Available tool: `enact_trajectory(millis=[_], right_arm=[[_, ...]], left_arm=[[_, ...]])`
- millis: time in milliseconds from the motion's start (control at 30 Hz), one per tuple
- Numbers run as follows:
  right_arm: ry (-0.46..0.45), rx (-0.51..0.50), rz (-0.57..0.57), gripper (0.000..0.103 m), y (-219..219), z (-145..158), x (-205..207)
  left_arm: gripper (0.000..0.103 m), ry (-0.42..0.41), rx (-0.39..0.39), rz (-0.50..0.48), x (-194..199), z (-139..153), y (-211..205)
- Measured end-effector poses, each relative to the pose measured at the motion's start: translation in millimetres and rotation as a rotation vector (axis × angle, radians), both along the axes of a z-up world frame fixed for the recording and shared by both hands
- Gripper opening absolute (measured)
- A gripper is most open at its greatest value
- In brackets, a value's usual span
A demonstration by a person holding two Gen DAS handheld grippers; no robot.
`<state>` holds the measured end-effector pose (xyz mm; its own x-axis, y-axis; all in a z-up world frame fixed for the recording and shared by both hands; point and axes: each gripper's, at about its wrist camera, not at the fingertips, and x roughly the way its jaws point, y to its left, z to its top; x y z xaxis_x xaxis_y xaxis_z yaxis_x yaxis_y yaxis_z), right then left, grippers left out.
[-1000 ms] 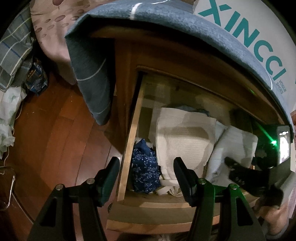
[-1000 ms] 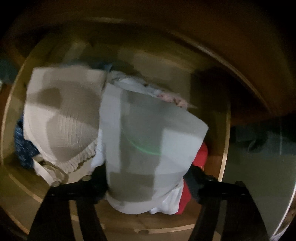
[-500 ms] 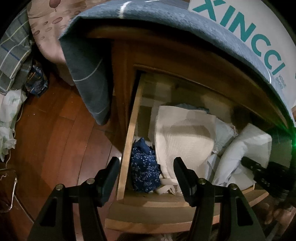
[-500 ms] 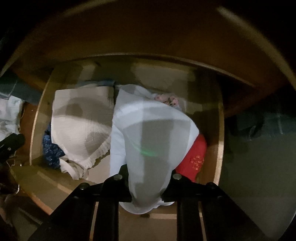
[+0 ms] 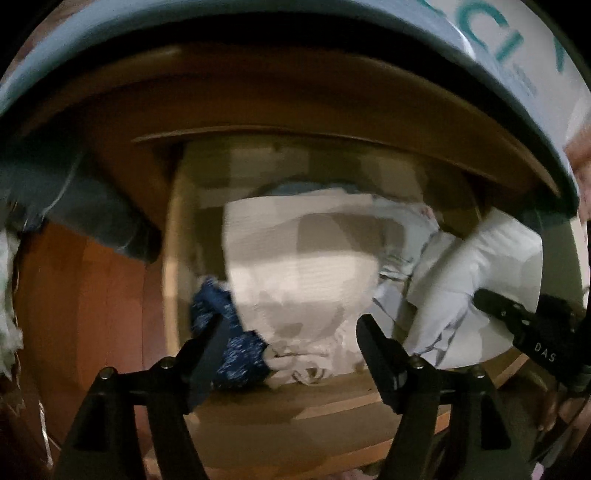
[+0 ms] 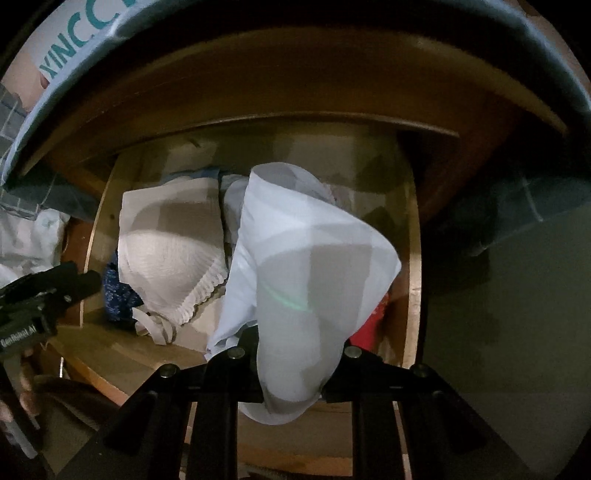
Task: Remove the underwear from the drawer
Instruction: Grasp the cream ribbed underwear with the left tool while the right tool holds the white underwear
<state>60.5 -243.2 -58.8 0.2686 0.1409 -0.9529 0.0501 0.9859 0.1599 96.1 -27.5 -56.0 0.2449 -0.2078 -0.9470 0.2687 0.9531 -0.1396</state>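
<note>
The wooden drawer (image 5: 173,258) stands pulled out, with clothes inside. My left gripper (image 5: 291,343) hovers above a cream ribbed undergarment (image 5: 303,266); its jaws are opening and nothing is between them. A dark blue patterned garment (image 5: 229,347) lies by its left finger. My right gripper (image 6: 291,365) is shut on a pale white piece of underwear (image 6: 306,277), which hangs bunched and lifted above the drawer's right half. The left wrist view shows this gripper (image 5: 517,325) and its cloth (image 5: 480,266) at the right edge. The cream undergarment (image 6: 173,258) lies flat to the left.
A red garment (image 6: 369,328) lies under the lifted cloth by the drawer's right wall (image 6: 413,258). A grey-blue bedcover (image 5: 258,33) overhangs the cabinet top above the drawer. Wooden floor (image 5: 92,295) lies left of the drawer. The left gripper (image 6: 66,284) shows at the right wrist view's left edge.
My right gripper shut on the pale underwear and raised it from the drawer. My left gripper moved from the drawer's left edge to over the cream garment, and its jaws widened.
</note>
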Motion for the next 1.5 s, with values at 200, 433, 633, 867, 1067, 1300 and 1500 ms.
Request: enact_trajectory(millis=[200,433,633,867,1067,1300,1500], right_arm=[[0.003,0.031,-0.008,0.017,-6,1,-2],[0.010,0.063,-0.022,0.017,-8,-4,0],[0.012,0.072,-0.019,0.017,-9,-4,1],[0.023,0.090,-0.020,0.017,-9,-6,1],[0.025,0.093,-0.019,0.017,-9,-6,1],[0.028,0.102,-0.019,0.017,-9,-5,0],[0.028,0.104,-0.016,0.018,-9,-4,-1]], left_arm=[[0.077,0.007,0.057,-0.131,16,-7,-30],[0.077,0.034,0.122,-0.245,24,-23,-46],[0.077,-0.043,0.192,-0.315,20,-26,-54],[0.077,-0.014,0.288,-0.436,12,-45,-61],[0.080,-0.006,0.332,-0.476,19,-56,-63],[0.080,0.036,0.303,-0.422,33,-64,-59],[0.054,0.034,0.312,-0.399,35,-64,-56]])
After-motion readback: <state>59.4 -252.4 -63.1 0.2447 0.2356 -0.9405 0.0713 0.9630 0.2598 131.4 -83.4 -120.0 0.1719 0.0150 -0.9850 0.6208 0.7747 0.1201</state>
